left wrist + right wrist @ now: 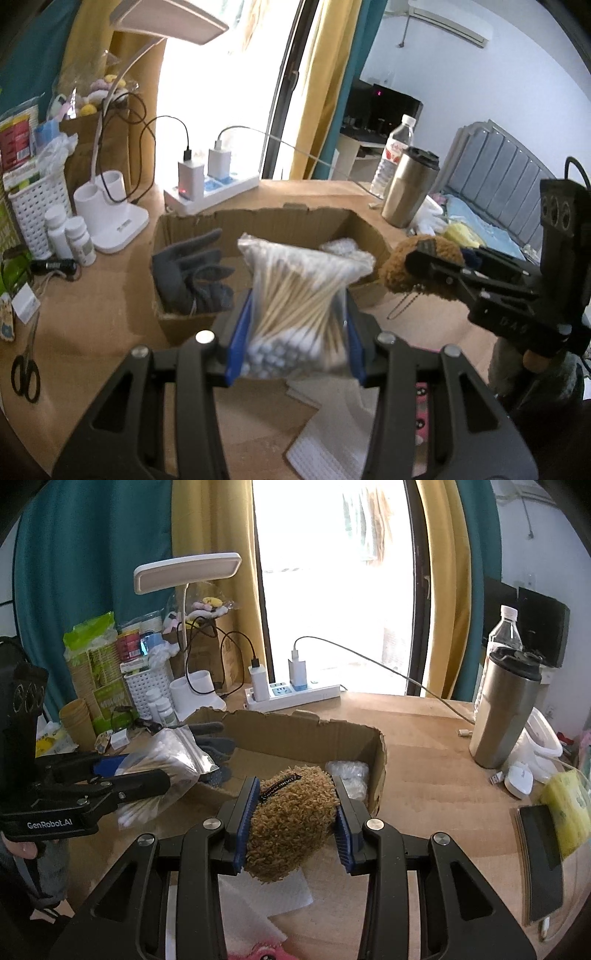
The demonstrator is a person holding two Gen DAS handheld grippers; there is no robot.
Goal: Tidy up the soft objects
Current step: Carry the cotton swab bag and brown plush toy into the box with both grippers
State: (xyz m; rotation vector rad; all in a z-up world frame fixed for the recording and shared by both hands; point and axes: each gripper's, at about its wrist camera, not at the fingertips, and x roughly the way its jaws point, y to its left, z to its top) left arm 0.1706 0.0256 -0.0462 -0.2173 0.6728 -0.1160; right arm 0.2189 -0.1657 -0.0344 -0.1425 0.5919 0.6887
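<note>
My left gripper (295, 332) is shut on a clear zip bag of cotton swabs (299, 295), held above the near edge of an open cardboard box (280, 218). A dark grey glove (195, 277) hangs over the box's left wall, and a small clear bag of white bits (343, 247) lies inside at the right. My right gripper (293, 819) is shut on a brown fuzzy plush pouch (291, 823) with a black tag, just in front of the box (306, 731). In the right wrist view the left gripper (147, 775) and its swab bag (162, 760) show at the left.
On the wooden desk stand a white desk lamp (192, 572), a power strip with chargers (291, 694), a steel tumbler (502, 716), a water bottle (504, 631), pill bottles (74, 236), scissors (26, 369) and a white basket (37, 210). White cloths (332, 424) lie near me. A phone (543, 856) lies at the right.
</note>
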